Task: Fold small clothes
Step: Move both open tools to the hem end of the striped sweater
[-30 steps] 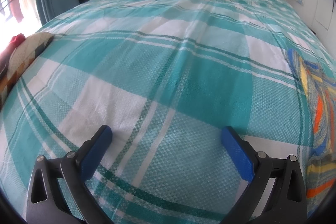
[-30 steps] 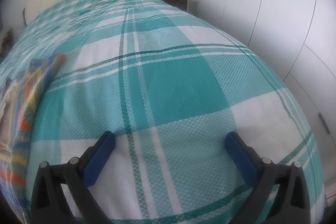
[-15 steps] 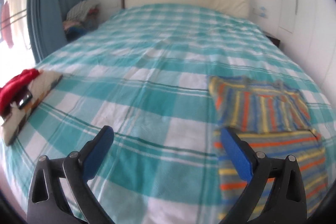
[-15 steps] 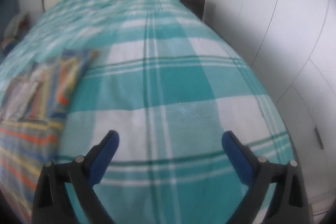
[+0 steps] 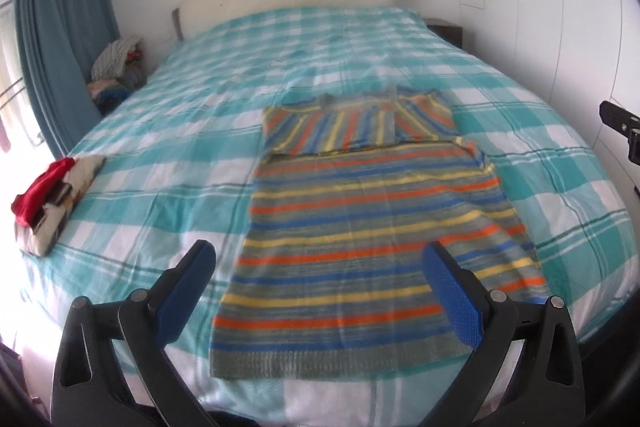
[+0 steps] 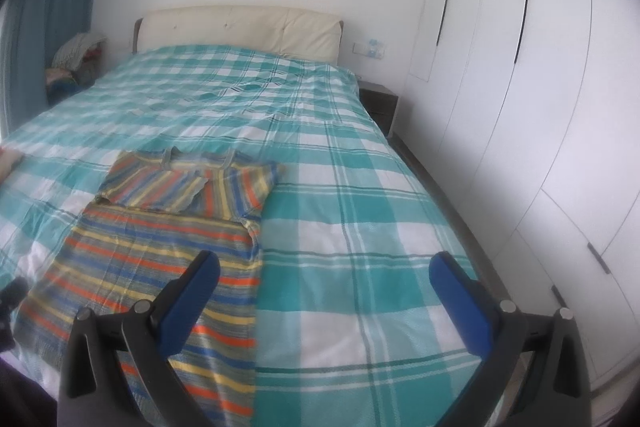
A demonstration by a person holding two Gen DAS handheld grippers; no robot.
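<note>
Both spread claws (image 5: 320, 275) (image 6: 324, 283) hover above the striped sweater (image 5: 360, 239), apart from it.

Bed (image 5: 192, 131) under teal-and-white plaid cover, bearing striped sweater (image 5: 360, 227) spread flat near foot, sleeves folded in, and folded pile (image 5: 52, 195) at left edge.

Count: 1 striped sweater (image 5: 360, 227), 1 folded clothes stack (image 5: 52, 203), 1 bed (image 5: 168, 131), 2 grippers: left gripper (image 5: 320, 283), right gripper (image 6: 324, 291).
</note>
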